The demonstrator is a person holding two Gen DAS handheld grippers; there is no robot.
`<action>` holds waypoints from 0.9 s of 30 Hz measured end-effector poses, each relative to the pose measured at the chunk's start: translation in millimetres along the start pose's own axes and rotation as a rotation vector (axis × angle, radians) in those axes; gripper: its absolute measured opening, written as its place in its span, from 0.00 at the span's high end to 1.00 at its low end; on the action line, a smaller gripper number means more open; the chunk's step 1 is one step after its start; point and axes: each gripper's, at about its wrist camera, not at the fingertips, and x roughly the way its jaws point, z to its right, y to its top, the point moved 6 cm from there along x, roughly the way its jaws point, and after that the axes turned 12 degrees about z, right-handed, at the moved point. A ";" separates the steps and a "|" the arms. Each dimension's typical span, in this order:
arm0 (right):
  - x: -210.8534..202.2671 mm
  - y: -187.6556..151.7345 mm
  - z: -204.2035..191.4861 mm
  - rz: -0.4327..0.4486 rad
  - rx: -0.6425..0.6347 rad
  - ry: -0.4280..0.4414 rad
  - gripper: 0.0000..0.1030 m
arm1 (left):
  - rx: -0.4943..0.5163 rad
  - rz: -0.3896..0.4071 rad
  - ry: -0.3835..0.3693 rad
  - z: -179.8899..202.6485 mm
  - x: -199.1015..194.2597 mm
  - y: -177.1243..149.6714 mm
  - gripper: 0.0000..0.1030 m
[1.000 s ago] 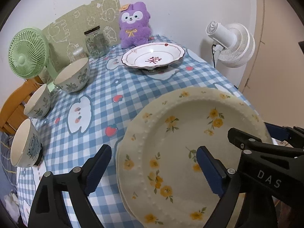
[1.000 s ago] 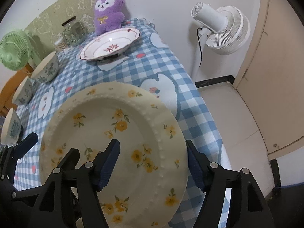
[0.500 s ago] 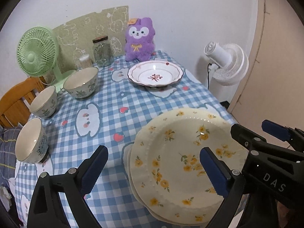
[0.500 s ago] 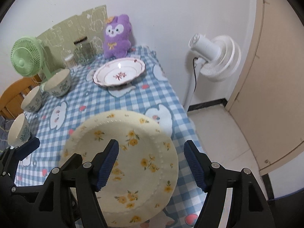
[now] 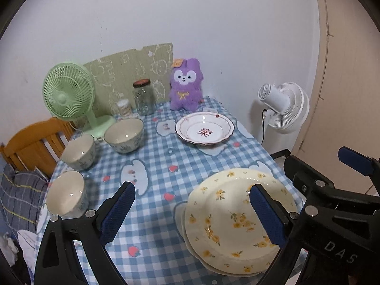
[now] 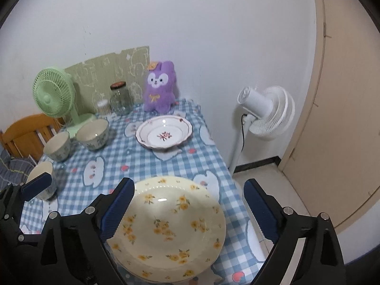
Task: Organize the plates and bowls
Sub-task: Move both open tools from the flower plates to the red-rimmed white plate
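Yellow-flowered plates point(image 6: 171, 230) lie stacked below both grippers' spread fingers point(image 6: 260, 210).

A table in a blue checked cloth point(image 5: 166, 166) holds stacked yellow-flowered plates point(image 5: 237, 225), a red-trimmed plate point(image 5: 204, 128), three bowls point(image 5: 124, 135), a jar point(image 5: 143, 97), a green fan point(image 5: 68, 95) and a purple plush toy point(image 5: 185, 87).

The middle of the table point(image 5: 152, 163) was left bare, so a way across it from the near edge lay open between the three bowls point(image 5: 124, 135) ranged along the left edge and the white flowered dish point(image 5: 204, 131) set toward the far right. The near right corner was taken up by the stacked yellow-flowered plates point(image 6: 171, 230). The far edge was blocked by the green fan point(image 5: 67, 95), a glass jar point(image 5: 143, 99) and a purple plush toy point(image 5: 185, 87).
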 end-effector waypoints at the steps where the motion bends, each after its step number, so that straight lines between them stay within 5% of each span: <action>1: -1.8 1.2 -0.4 0.006 -0.002 -0.003 0.06 | 0.004 0.005 0.006 -1.1 -1.8 1.5 0.05; 27: 2.4 25.3 -6.0 0.033 0.066 0.055 0.02 | -0.002 0.069 0.006 -9.7 -7.0 31.0 0.05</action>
